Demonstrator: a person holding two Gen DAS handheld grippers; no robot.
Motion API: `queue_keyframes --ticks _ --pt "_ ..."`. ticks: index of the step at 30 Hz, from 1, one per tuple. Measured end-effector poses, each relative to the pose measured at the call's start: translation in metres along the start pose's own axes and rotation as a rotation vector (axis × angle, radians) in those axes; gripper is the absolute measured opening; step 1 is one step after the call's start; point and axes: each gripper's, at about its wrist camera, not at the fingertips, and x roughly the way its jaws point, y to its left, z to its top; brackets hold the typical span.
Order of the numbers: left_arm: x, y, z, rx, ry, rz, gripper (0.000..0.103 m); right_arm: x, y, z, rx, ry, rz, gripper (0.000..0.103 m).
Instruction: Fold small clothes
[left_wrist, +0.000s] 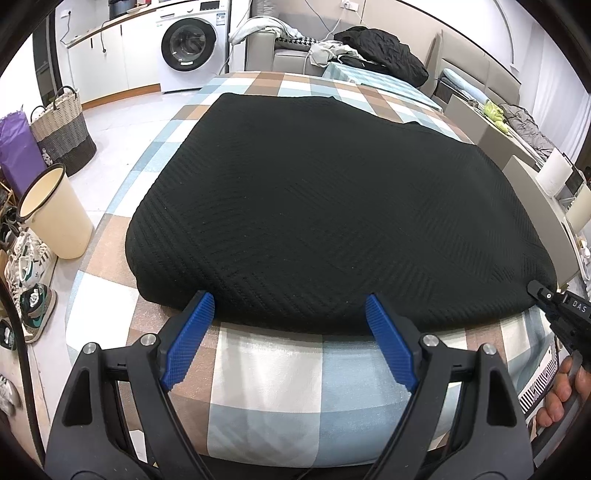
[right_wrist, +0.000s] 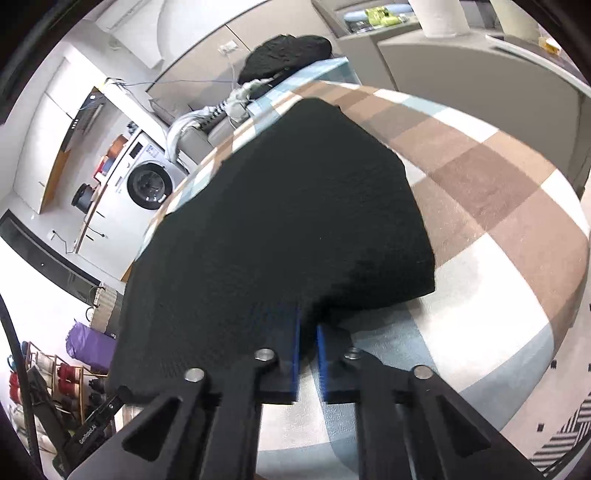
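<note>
Two grippers over one black knit cloth (left_wrist: 332, 206) lying flat on a checked blanket (left_wrist: 266, 391). Left gripper (left_wrist: 290, 317) spread wide, blue pads (left_wrist: 192, 332) parted, tips just at the cloth's near edge and pinching nothing. Right gripper (right_wrist: 307, 332) pressed together on the near corner of the black knit cloth (right_wrist: 280, 221), a bit of cloth caught between its blue pads (right_wrist: 295, 354) (rather blurry there). Off to the left gripper's right, the right gripper's black tip (left_wrist: 543, 295) at the cloth's corner, with a hand (left_wrist: 561, 395) below it. Off to the left gripper's left, a cream bin (left_wrist: 55, 214) on the floor.
</note>
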Motion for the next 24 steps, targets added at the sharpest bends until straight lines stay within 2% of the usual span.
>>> queue_keyframes --ticks 3,8,14,20,21,23,24 --pt "-0.002 0.002 -0.001 0.000 0.000 0.002 0.082 -0.005 0.001 -0.003 -0.023 -0.030 -0.016 0.005" --pt "-0.005 0.012 -0.005 -0.031 0.015 -0.020 0.082 0.005 -0.003 -0.007 -0.014 -0.012 -0.021 0.005" --pt "0.003 0.038 -0.009 -0.194 0.063 -0.179 0.082 0.008 -0.003 -0.008 -0.020 -0.002 -0.017 0.005" --pt "0.014 0.056 0.004 -0.292 0.025 -0.194 0.081 0.010 -0.001 -0.006 -0.026 -0.003 -0.017 0.005" --pt "0.015 0.057 0.006 -0.301 0.021 -0.188 0.076 0.010 -0.002 -0.005 -0.026 -0.003 -0.017 0.005" --pt "0.019 0.057 0.009 -0.310 0.010 -0.146 0.059 0.011 -0.001 -0.005 -0.031 -0.005 -0.019 0.005" --pt "0.020 0.057 0.010 -0.309 0.008 -0.127 0.040 0.011 -0.002 -0.005 -0.029 -0.005 -0.017 0.005"
